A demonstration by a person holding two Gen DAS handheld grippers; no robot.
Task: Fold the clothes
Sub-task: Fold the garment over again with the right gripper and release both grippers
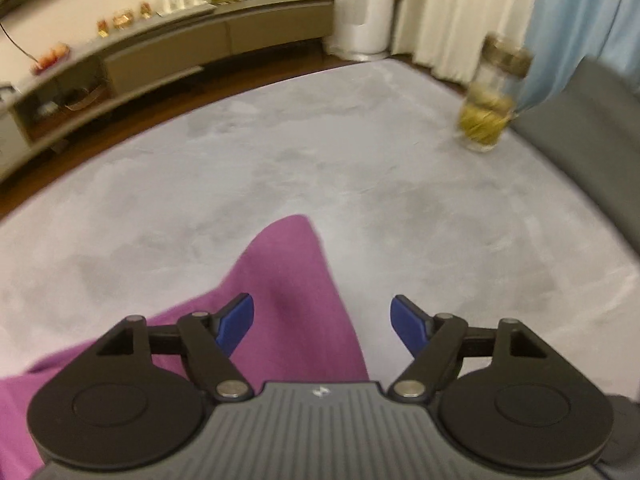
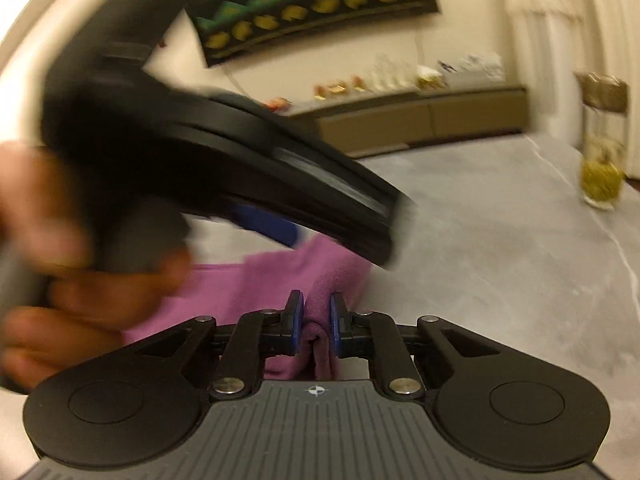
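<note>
A purple garment [image 1: 280, 280] lies on the grey table [image 1: 360, 168]. In the left wrist view my left gripper [image 1: 322, 322] is open, its blue pads wide apart, hovering just above the cloth with a pointed fold between them. In the right wrist view my right gripper [image 2: 316, 320] is shut on a bunched fold of the purple garment [image 2: 280, 276]. The left gripper body [image 2: 240, 168], blurred, and a hand [image 2: 60, 260] cross close in front of the right gripper, over the cloth.
A glass jar with yellow contents [image 1: 486, 120] stands at the table's far right; it also shows in the right wrist view [image 2: 602, 168]. A grey chair back [image 1: 592, 128] is at the right. A long sideboard [image 1: 180, 52] runs along the far wall.
</note>
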